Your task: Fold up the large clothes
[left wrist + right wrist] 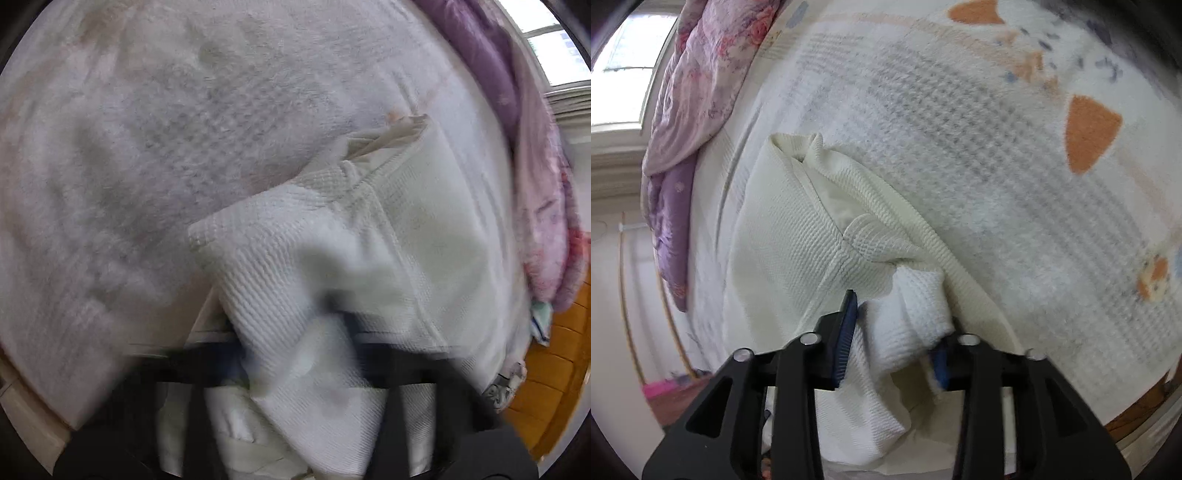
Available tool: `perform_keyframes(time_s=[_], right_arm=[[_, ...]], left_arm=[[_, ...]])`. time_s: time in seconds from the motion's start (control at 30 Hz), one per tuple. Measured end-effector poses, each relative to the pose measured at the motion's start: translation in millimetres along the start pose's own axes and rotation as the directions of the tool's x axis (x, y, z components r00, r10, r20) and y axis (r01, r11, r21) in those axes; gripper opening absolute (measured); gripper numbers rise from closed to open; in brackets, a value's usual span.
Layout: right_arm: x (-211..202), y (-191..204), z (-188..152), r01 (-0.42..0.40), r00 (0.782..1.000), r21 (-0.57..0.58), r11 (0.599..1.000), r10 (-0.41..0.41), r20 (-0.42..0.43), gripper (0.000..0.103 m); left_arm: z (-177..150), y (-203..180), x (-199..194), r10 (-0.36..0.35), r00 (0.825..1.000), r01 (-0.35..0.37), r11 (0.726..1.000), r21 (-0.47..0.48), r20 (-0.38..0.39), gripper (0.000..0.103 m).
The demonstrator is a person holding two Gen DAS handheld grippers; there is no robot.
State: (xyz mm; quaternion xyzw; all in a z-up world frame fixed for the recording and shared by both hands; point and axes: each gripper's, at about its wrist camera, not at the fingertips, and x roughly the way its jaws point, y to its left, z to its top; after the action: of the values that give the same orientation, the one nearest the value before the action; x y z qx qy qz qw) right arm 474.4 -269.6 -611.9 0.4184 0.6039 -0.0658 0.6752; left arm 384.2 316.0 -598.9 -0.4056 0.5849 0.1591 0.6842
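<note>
Left gripper [295, 369], blurred, is clamped on a fold of the cream waffle-knit garment [369, 236], which lies on a fuzzy white blanket [147, 147] beside a purple quilt [480, 59]. Right gripper [894, 339] pinches a bunched white fold of that garment [790, 236] between blue pads [846, 339]; the blanket [979, 166] shows orange patches.

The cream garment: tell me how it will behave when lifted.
Probably floppy: the cream garment bunches and droops where the right gripper pinches it. Its thick waffle knit suggests some weight, so the free part may sag and drag on the blanket. The textured weave seems unlikely to slip from the pads.
</note>
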Motion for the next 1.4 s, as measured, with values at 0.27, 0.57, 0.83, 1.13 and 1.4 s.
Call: perform_keyframes(time_s=[0.27, 0.57, 0.83, 1.13, 1.4], right_arm=[[-53, -11, -20, -0.098, 0.993, -0.093, 0.991, 0.103, 0.055, 0.013], [-19, -62, -35, -0.046, 0.999, 0.014, 0.999, 0.046, 0.029, 0.013], [-12, -53, -30, 0.061, 0.998, -0.032, 0.998, -0.061, 0.007, 0.023], [-64, 24, -24, 0.452, 0.89, -0.273, 0.849, -0.411, 0.196, 0.058], [26, 204, -52, 0.129, 0.992, -0.655, 0.745, -0.084, 0.099, 0.001]], left_arm=[[-24, 16, -68, -0.156, 0.985, 0.146, 0.983, 0.115, 0.078, 0.004], [-58, 61, -40, -0.062, 0.998, 0.061, 0.995, 0.072, 0.006, 0.004], [-67, 61, -31, -0.018, 0.999, 0.022, 0.995, 0.095, -0.042, 0.009], [-62, 51, -88, -0.016, 0.998, 0.011, 0.995, 0.1, 0.053, 0.078], [-36, 43, -42, 0.048, 0.999, -0.05, 0.993, 0.107, 0.02, 0.079]])
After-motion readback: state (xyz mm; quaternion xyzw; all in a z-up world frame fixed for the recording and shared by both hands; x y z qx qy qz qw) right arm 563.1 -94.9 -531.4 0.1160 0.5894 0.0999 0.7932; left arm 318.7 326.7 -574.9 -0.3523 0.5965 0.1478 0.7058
